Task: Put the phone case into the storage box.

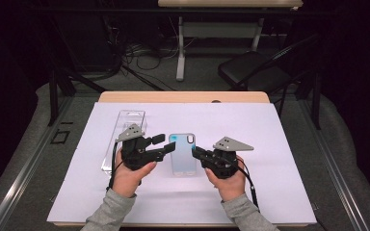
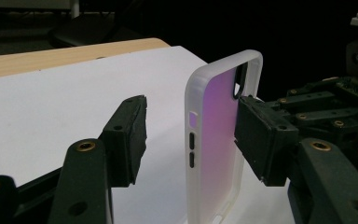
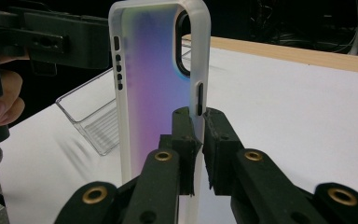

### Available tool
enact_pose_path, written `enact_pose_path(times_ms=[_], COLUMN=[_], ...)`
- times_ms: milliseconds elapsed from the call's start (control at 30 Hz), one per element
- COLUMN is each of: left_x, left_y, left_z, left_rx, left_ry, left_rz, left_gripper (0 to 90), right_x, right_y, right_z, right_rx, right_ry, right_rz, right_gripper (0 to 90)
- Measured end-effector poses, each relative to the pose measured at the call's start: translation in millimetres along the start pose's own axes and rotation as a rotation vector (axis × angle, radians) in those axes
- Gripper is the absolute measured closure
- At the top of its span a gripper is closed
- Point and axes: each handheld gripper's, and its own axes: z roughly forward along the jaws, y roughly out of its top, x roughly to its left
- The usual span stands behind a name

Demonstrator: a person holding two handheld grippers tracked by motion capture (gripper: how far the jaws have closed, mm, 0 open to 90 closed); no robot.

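White sheet [image 1: 125,192] — wooden table [image 1: 183,96]

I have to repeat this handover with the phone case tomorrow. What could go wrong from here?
1. The right gripper pinches only the thin side rim of the phone case, so the case could twist or slip out.
2. The left gripper straddles the case, one pad apart from it; closing off-centre could knock it loose toward the clear plastic tray.

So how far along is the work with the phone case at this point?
Done: the phone case is out of the clear tray, and the right claw is clamped on its side rim. In hand: the left claw straddles the opposite edge, one pad touching, not clamped. Left: taking hold of it.
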Motion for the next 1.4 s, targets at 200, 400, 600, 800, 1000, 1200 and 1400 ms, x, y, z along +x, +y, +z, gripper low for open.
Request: enact_pose_path(times_ms=[200, 400, 600, 800, 1000, 1200, 1400], left_x=[0.2, 0.1, 1.9, 3.5, 4.6, 5.1, 5.6], left_y=[-0.9, -2.1, -3.5, -4.2, -4.6, -5.1, -5.5], left_z=[-1.3, -1.8, -2.0, -3.1, -3.5, -3.8, -3.9], left_rx=[0.008, 0.012, 0.011, 0.002, -0.001, 0.005, 0.006], left_ry=[0.004, 0.003, -0.008, -0.008, -0.008, -0.011, -0.012], left_rz=[-0.008, -0.018, -0.037, -0.050, -0.052, -0.056, -0.052], left_gripper=[56.0, 65.0, 71.2, 74.8, 76.8, 79.9, 81.1], right_x=[3.4, 5.0, 6.9, 8.1, 8.5, 9.6, 9.6], right_y=[-2.0, -3.6, -4.1, -5.1, -5.8, -6.6, -6.8], right_z=[1.3, 2.5, 2.5, 3.7, 4.5, 5.4, 5.4], right_rx=[-0.003, -0.004, -0.005, -0.005, 0.004, 0.005, 0.008], right_ry=[0.001, -0.003, -0.002, -0.001, -0.001, -0.003, -0.005], right_rz=[0.000, -0.002, -0.005, -0.005, -0.011, -0.015, -0.013], right_gripper=[83.4, 83.4, 83.4, 83.4, 83.4, 83.4, 83.4])
